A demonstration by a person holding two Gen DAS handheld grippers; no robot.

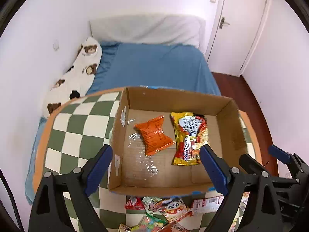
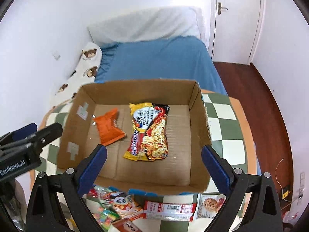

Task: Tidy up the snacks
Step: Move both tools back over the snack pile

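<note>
We took the cardboard box [image 1: 227, 119] [image 2: 199, 116] as our landmark, standing on the green-and-white checkered table [image 1: 77, 119] [image 2: 224, 116]. Left of the box, our left gripper [image 1: 155, 164] [image 2: 32, 133] hovered over its near-left corner, jaws spread wide and holding nothing. Inside the box, toward its left wall, lay the orange snack packet [image 1: 154, 135] [image 2: 109, 128]; just right of it, nearly touching, lay the yellow noodle packet [image 1: 188, 137] [image 2: 150, 131], lengthwise toward the box's far wall. Above the box's near edge our right gripper [image 2: 154, 164] [image 1: 260, 158] hung, jaws equally wide apart, gripping nothing. In front of the box's near wall, loose snacks waited on the table: a panda-printed packet [image 1: 172, 208] [image 2: 123, 205], a red-and-white packet [image 2: 170, 209] and, rightmost, a cookie packet [image 2: 210, 205].
</note>
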